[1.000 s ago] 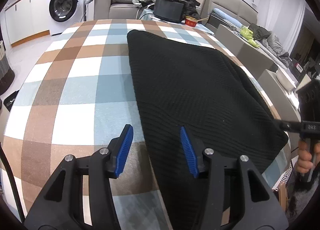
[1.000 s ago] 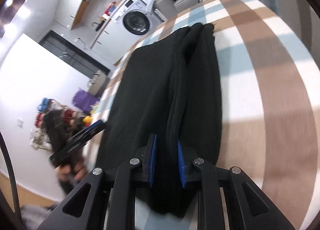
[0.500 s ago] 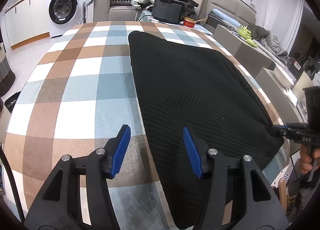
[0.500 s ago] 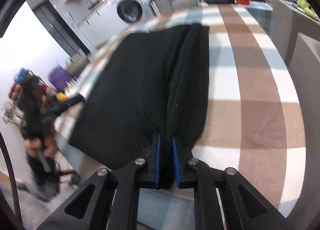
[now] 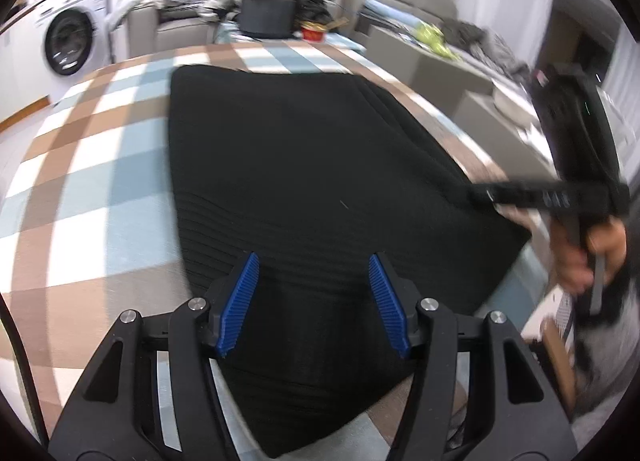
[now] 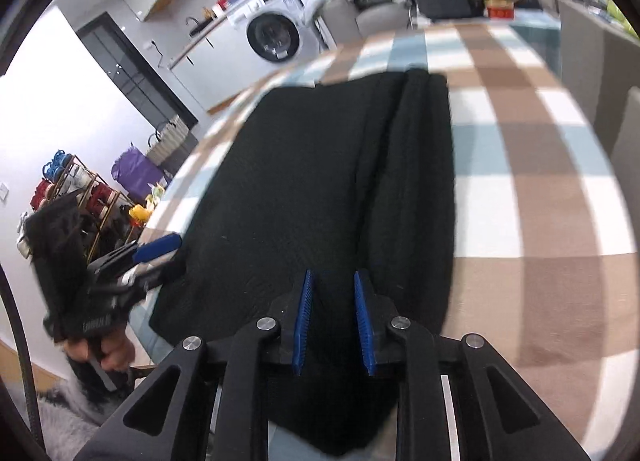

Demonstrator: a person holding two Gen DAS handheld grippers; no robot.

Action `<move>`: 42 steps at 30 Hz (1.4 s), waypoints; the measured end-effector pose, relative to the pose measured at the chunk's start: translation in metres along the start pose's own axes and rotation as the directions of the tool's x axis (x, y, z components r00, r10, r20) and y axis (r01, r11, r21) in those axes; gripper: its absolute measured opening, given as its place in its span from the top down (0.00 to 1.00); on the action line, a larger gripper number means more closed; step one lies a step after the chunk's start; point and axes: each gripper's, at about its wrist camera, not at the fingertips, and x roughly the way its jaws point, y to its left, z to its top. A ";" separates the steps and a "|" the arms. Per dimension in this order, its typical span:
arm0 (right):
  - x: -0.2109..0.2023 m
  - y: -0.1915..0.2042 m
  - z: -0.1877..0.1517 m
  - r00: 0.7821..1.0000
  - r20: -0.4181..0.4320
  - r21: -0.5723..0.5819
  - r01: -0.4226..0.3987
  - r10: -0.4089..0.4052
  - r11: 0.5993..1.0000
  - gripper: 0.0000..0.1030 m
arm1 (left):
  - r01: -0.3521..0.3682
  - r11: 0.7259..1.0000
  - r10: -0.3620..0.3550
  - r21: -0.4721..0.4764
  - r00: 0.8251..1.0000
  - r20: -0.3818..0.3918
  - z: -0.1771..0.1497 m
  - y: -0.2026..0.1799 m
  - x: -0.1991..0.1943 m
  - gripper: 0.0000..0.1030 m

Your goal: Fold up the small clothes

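Note:
A black knitted garment (image 5: pixel 304 165) lies flat on the checked tablecloth (image 5: pixel 100 189), its right side folded over in a long strip (image 6: pixel 416 189). My left gripper (image 5: pixel 314 301) is open and empty, its blue pads above the garment's near edge. My right gripper (image 6: pixel 331 323) has its jaws slightly apart over the near end of the folded strip and grips nothing. The right gripper also shows in the left wrist view (image 5: pixel 520 195) at the garment's right edge. The left gripper shows in the right wrist view (image 6: pixel 156 247) at the garment's left corner.
A washing machine (image 5: pixel 68 41) stands at the back left. A dark box (image 5: pixel 268 17) and a red bowl (image 5: pixel 312 33) sit at the table's far end. Sofas with piled clothes (image 5: pixel 460 33) run along the right. A shelf of coloured items (image 6: pixel 68 185) stands left of the table.
My right gripper has let go of the folded strip and its jaws have parted. My left gripper has moved right, over the garment's near edge.

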 end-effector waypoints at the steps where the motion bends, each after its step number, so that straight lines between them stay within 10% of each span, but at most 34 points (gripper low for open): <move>1: -0.001 0.002 0.000 1.000 0.005 -0.009 0.006 -0.006 1.000 0.87 | -0.005 1.000 0.005 0.019 1.000 -0.006 -0.002 -0.003 0.002 0.47; 8: -0.012 0.008 -0.010 0.989 -0.004 -0.083 0.146 -0.147 0.986 0.93 | -0.010 0.999 0.010 0.043 1.000 -0.013 -0.012 -0.009 0.010 0.42; 16: -0.052 -0.014 -0.030 0.997 0.029 0.045 -0.074 0.073 0.996 0.79 | -0.005 1.000 0.006 0.024 1.000 -0.009 -0.012 -0.010 0.001 0.42; 21: -0.043 -0.002 -0.044 0.997 -0.012 -0.006 -0.075 0.075 0.997 0.77 | -0.007 0.999 0.008 0.054 1.000 -0.018 -0.014 -0.017 0.004 0.42; 31: -0.037 0.011 -0.053 0.996 -0.048 -0.127 0.072 -0.079 0.989 0.91 | -0.012 0.999 0.013 0.047 1.000 -0.018 -0.014 -0.014 0.008 0.42; 42: -0.017 -0.023 0.039 0.982 0.162 0.020 0.098 -0.100 0.995 0.75 | -0.004 1.000 0.004 0.026 1.000 -0.011 -0.011 -0.005 0.005 0.42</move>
